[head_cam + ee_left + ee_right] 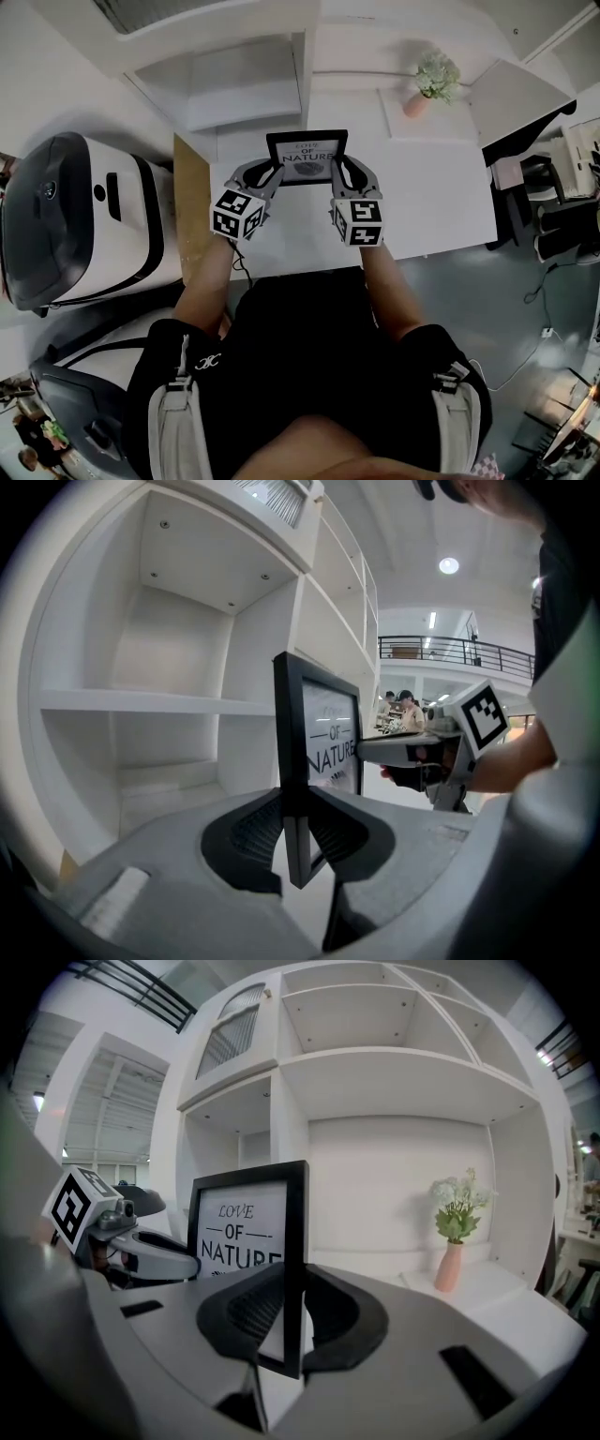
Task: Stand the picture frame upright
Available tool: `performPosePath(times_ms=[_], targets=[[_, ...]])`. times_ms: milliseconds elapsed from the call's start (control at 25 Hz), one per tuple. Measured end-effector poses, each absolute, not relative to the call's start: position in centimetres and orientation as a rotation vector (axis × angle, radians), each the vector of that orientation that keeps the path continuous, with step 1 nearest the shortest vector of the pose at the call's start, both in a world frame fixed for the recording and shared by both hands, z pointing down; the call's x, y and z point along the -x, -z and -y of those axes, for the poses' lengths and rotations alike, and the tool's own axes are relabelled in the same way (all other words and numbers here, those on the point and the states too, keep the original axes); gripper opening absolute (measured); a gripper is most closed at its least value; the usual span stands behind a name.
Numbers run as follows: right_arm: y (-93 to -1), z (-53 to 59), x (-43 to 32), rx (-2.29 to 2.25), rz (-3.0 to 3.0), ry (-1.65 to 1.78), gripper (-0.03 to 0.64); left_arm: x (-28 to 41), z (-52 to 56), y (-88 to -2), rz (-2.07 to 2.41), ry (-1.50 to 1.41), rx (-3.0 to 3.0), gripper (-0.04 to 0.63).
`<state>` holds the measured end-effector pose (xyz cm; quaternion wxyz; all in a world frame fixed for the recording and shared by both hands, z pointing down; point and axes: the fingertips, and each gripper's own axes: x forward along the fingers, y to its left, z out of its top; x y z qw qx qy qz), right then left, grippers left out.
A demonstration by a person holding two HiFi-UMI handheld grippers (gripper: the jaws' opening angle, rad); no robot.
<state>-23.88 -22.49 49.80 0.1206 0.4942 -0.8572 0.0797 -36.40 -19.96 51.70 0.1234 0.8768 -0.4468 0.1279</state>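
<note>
Head view: at 12 o'clock from the middle, finds the picture frame (307, 155) face up toward the camera, above the white table (441, 202); sees it pinched from both sides, by the left gripper (271, 171) at its 9 o'clock edge and by the right gripper (341, 171) at its 3 o'clock edge; cannot tell whether its lower edge touches the table; places the pink vase (415, 103) of flowers at 2 o'clock, well apart from the frame, the white shelf unit (246, 86) at 11 o'clock, and a large white machine (80, 220) at 9 o'clock.

Left gripper view: looks along the left gripper (298, 829), jaws closed tight on the black edge of the picture frame (330, 738), which stands upright and edge-on; catches the right gripper (370, 750) at 3 o'clock, clamped on the far edge; has the shelf unit (178, 705) at 9 o'clock.

Right gripper view: shows the right gripper (292, 1324) with pads pressed on the near edge of the picture frame (242, 1227), upright, print reading LOVE OF NATURE; has the left gripper (187, 1265) at 9 o'clock on the opposite edge; sets the vase (450, 1267) at 3 o'clock on the table.
</note>
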Motion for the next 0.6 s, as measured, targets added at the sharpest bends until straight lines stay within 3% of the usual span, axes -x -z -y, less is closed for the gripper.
performPosePath(times_ms=[600], targets=[[-54.2, 25.8, 24.4, -1.403, 2.445, -0.274, 0.071, 36.8, 22.8, -56.2, 1.302, -0.406, -2.470, 0.089]])
